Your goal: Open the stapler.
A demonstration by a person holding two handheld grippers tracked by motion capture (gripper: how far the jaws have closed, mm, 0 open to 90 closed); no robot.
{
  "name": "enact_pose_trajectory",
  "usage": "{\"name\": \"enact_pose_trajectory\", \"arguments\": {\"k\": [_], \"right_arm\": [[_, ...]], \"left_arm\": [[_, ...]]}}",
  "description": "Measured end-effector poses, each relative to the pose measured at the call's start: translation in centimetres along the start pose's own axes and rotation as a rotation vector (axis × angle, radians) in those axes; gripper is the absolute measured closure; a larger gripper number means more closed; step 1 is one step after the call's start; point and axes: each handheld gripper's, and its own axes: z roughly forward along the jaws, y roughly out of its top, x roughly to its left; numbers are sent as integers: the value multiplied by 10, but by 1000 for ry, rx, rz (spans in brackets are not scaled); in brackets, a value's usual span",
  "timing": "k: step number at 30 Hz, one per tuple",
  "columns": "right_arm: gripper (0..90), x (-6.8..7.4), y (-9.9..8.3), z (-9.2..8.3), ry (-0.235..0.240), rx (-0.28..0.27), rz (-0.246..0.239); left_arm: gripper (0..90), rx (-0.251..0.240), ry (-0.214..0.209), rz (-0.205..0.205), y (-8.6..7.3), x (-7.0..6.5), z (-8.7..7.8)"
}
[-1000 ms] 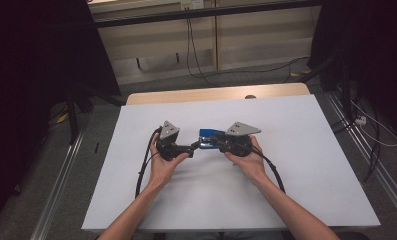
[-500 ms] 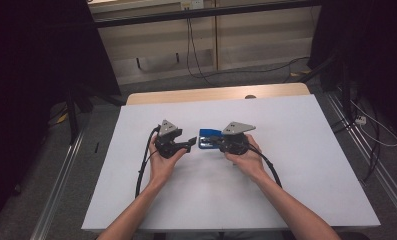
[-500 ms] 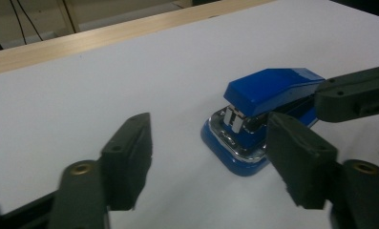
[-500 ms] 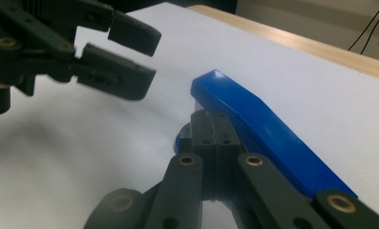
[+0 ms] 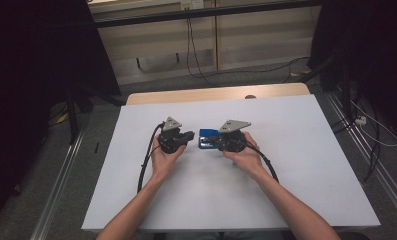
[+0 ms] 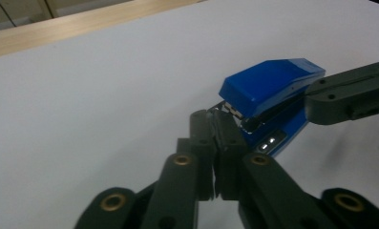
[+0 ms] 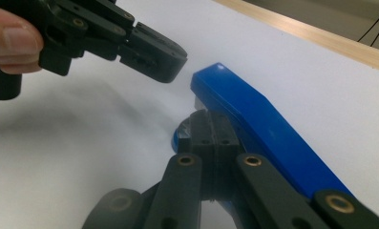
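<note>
Blue stapler (image 5: 209,138) lies on the white tabletop (image 5: 296,165), long axis pointing at the left tool (image 5: 188,136), just beside it. Left tool closed, empty; its jaws have just been closing. Right tool (image 5: 220,144) closed against the stapler's base.

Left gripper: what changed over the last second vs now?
The left gripper drew back from the blue stapler, and a gap now lies between them; its jaws have just been closing, with nothing between them. The right gripper stays shut at the stapler's base, and the stapler has barely moved on the white table.
</note>
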Motion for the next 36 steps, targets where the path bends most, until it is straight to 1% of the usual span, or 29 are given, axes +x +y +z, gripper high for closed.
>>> {"name": "enact_pose_trajectory", "arguments": {"k": [1,2,3,4,5,6,9,10,11,13,14,15,17,18,19,20,21,24,26,27,28,29,30,31,35,36], "right_arm": [[900,0,0,1,-1,10,-6],[900,-1,-1,2,0,18,-8],[900,-2,-2,2,0,25,-2],[900,-3,-3,3,2,35,-3],[900,-3,-5,4,-5,66,-12],[900,-3,-5,4,-5,66,-12],[900,-5,-6,5,-20,98,-17],[900,-5,-6,5,-20,98,-17],[900,-6,-7,7,-23,113,-19],[900,-6,-7,8,-27,119,-22],[900,-7,-8,9,-29,127,-22],[900,-7,-9,9,-32,130,-21],[900,-8,-9,10,-48,144,-24],[900,-8,-9,9,-53,148,-21],[900,-9,-10,9,-47,147,-13],[900,-9,-10,10,-48,150,-18],[900,-9,-11,10,-52,159,-25],[900,-10,-12,11,-55,152,-11],[900,-10,-12,11,-55,152,-8],[900,-10,-12,11,-55,150,-8],[900,-10,-12,11,-54,148,-5],[900,-10,-12,11,-53,146,-1],[900,-11,-13,11,-52,144,3],[900,-11,-13,11,-49,142,8],[900,-11,-13,11,-50,144,4],[900,-11,-13,11,-50,144,4]], "left_arm": [[900,6,-3,3,0,-1,1],[900,15,-3,0,0,-1,1],[900,20,-13,-11,-1,-1,1],[900,20,-7,-11,-1,-2,2],[900,20,-1,-7,-1,-4,2],[900,23,-10,-9,-1,-4,3],[900,25,-8,-6,-1,-5,5],[900,26,-10,-6,-1,-6,5],[900,29,-7,-1,-1,-6,6],[900,35,-7,12,-1,-6,7],[900,43,-8,24,0,-6,8],[900,58,-10,47,1,-6,7],[900,56,-14,45,2,-4,6],[900,50,-13,36,3,-3,5],[900,53,-9,35,4,-2,5],[900,52,-5,44,5,-1,5],[900,47,-7,39,5,-2,5],[900,42,-10,32,5,-1,7],[900,35,-15,15,4,-2,9],[900,31,-24,-2,4,-3,9],[900,32,-28,-3,4,-4,9],[900,40,-24,14,5,-7,9],[900,38,-23,23,6,-9,9],[900,43,-12,32,6,-10,9],[900,47,-8,18,5,-8,12],[900,52,-3,27,4,-7,12]]}}
